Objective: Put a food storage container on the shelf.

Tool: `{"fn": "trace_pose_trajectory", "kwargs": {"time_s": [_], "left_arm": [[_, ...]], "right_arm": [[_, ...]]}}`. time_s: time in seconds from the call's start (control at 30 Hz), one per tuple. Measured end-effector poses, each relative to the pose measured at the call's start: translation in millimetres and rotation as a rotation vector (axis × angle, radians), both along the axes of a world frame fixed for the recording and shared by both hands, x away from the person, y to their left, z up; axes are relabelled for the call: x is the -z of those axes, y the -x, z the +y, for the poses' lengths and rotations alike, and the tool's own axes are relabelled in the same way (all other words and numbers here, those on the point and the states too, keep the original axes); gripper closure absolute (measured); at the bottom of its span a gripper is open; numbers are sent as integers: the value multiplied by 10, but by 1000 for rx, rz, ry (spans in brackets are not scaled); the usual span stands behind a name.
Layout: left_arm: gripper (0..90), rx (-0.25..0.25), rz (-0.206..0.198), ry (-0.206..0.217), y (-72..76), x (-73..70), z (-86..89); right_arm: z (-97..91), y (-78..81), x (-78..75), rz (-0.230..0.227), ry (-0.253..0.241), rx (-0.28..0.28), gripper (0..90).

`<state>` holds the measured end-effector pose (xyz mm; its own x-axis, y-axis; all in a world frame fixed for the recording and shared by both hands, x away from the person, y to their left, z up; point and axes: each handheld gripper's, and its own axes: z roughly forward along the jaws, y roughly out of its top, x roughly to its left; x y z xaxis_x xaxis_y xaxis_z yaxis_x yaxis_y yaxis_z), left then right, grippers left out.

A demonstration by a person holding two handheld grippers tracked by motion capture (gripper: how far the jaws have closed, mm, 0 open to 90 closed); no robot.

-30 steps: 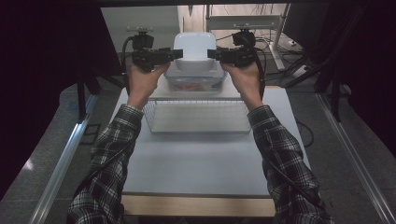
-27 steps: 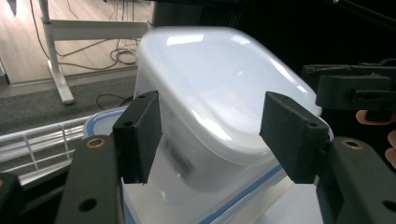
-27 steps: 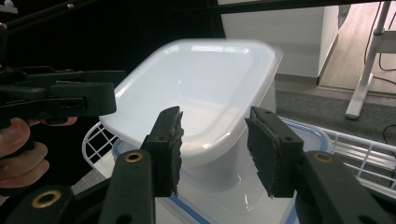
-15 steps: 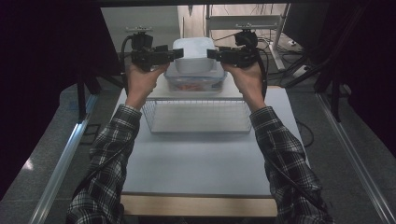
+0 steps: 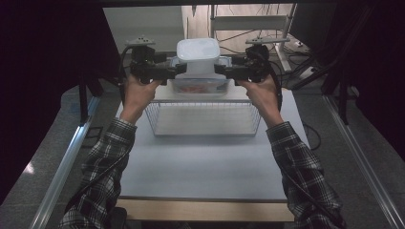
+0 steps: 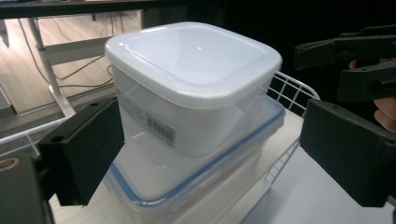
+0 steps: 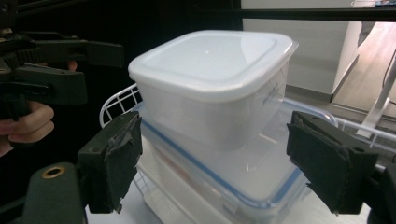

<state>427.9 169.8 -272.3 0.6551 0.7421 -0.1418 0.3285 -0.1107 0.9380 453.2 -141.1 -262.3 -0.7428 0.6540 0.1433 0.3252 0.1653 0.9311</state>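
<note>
- Surface (image 5: 200, 167): white, bare at the near end.
- Wire basket (image 5: 203, 119): mid-surface, empty.
- Blue-rimmed flat container (image 5: 198, 88): beyond the basket.
- White lidded tub (image 5: 197, 56): stacked on that container.
- Left claw (image 5: 174, 71), right claw (image 5: 222, 71): flank the tub; jaws just opened wide, pads clear, nothing gripped.

The flat blue-rimmed container (image 6: 196, 186) is cut off by the bottom edge of the left gripper view, and the white-lidded tub (image 6: 191, 88) standing on it hides most of its lid. Through its wall in the high view something reddish shows, too blurred to identify. The barcode label on the tub is too small to read. Behind the tub, the wire basket (image 6: 292, 93) shows just 1 corner.
</note>
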Motion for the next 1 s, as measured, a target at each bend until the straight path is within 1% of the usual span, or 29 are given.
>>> {"fn": "trace_pose_trajectory", "kwargs": {"time_s": [0.1,0.27,0.47,0.6,0.77,1.0], "left_arm": [[51,5,-21,-16,63,28,-16],[45,15,-39,-45,158,92,-41],[40,35,-45,-60,260,203,-43],[35,46,-56,-75,335,290,-51],[29,62,-63,-74,420,382,-67],[21,83,-69,-94,534,515,-115]], "right_arm": [[-46,40,40,1,6,-5,157],[-99,106,111,-4,17,-15,129],[-143,178,205,-5,15,-26,105],[-155,237,271,-4,27,-32,93],[-162,314,344,-13,39,-43,82],[-155,418,459,-11,52,-61,67]]}}
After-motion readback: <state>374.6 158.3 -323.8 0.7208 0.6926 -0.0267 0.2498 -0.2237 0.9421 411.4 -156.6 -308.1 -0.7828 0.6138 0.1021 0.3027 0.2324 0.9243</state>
